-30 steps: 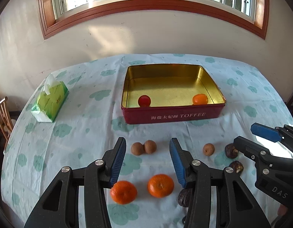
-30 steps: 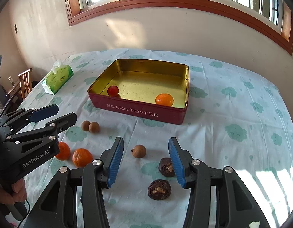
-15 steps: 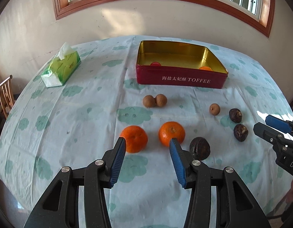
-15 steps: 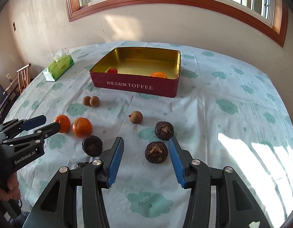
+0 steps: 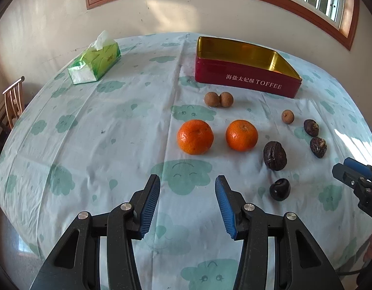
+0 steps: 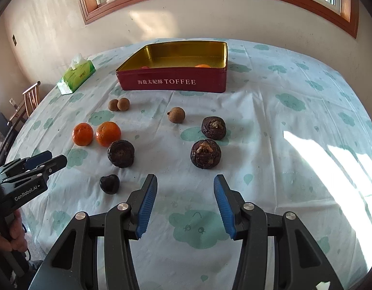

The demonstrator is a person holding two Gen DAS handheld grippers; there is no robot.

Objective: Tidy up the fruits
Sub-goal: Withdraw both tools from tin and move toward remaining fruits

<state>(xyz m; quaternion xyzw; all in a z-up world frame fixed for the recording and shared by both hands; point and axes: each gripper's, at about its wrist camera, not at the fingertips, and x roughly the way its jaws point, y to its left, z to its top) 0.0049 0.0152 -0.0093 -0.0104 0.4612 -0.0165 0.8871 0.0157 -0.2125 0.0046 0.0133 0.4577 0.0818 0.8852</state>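
Two mandarins (image 5: 217, 136) side by side, toffee tin (image 5: 246, 82) lengthwise left-right behind.

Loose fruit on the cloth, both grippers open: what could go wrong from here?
1. The two oranges sit close together; jaws closing on one could nudge the other into a roll.
2. The paired longans touch, so a single pick may drag its neighbour.
3. The left gripper and right gripper both work near the dark fruit; they could collide there.
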